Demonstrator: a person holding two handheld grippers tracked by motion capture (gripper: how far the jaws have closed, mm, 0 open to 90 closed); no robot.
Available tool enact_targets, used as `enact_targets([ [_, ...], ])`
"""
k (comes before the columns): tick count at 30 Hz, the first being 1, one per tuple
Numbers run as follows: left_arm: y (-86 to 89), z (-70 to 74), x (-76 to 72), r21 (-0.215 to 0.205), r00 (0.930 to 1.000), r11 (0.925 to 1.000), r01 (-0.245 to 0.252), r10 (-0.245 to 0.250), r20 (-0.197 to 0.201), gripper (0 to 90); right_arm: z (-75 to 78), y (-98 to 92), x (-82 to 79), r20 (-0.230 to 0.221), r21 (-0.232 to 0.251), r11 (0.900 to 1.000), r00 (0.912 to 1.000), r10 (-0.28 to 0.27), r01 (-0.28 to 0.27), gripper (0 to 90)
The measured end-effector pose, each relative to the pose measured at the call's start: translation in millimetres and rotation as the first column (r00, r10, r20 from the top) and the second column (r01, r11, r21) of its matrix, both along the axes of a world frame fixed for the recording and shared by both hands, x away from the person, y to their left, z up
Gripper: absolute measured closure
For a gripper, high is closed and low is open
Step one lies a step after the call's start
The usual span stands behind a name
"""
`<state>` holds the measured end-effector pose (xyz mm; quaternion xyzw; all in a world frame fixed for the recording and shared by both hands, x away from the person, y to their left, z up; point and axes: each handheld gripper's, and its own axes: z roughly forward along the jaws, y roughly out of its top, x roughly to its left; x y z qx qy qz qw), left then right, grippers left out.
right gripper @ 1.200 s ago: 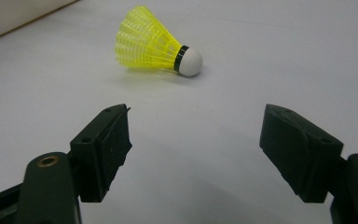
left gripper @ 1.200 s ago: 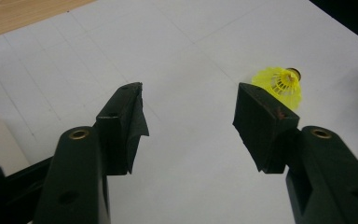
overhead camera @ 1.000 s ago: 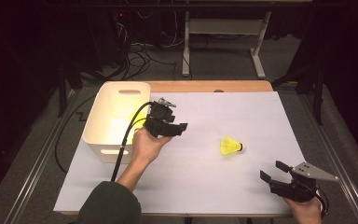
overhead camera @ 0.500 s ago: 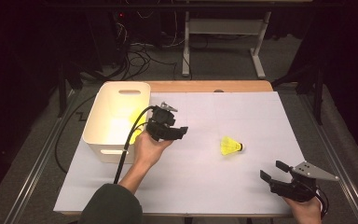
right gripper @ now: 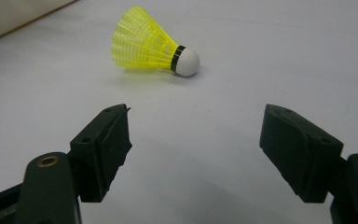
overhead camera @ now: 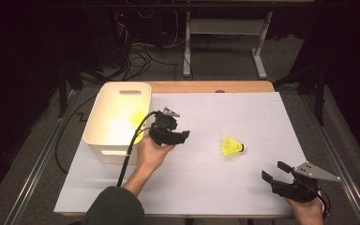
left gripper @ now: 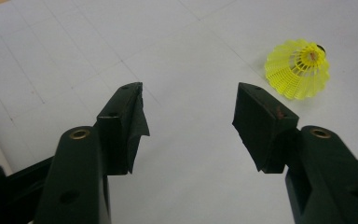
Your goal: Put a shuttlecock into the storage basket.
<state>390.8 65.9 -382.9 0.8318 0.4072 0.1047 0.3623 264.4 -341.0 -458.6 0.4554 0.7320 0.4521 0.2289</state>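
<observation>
Shuttlecock lies on its side on the white desk, yellow skirt toward the bin, white cork tip pointing away from it. It sits between the two hands and apart from both, touching nothing. A second yellow one looks to be lying in the bin already, so I'd guess this one is headed there too. The left claw hovers just beside the bin with its jaws spread wide and nothing between them; in the left gripper view the open skirt shows off to the right of the jaws, not between them. The right claw sits low at the near right corner, jaws also spread and empty, looking straight at the shuttlecock. For a clean pick, I'd say the left hand should swing across until the skirt is centred between the jaws, come down low, and close gently across the skirt near the cork, where it is stiffest. Squeeze the wide end and the mesh may buckle or roll away.
</observation>
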Motion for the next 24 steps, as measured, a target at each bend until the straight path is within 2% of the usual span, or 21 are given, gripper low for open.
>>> enact_targets([
  [11, 2.7, -7.6, -1.6, -0.010, 0.9999, 0.9999, -0.008, 0.008, -0.007, 43.4, 0.4, -0.9, -0.4, 0.003, 0.005, 1.000, 1.0000, -0.009, 0.009, 24.8],
  [18, -2.5, -13.0, -0.9, 0.014, 0.9999, 0.9998, -0.016, 0.016, -0.001, 43.5, 0.3, -0.1, 0.9, 0.001, 0.005, 1.000, 1.0000, -0.006, 0.006, 24.8],
  [24, -4.9, -20.3, -2.7, 0.014, 0.9999, 0.9999, -0.006, 0.006, -0.008, 43.8, 0.3, -0.8, 0.2, 0.002, 0.008, 1.000, 0.9999, -0.011, 0.011, 24.7],
])
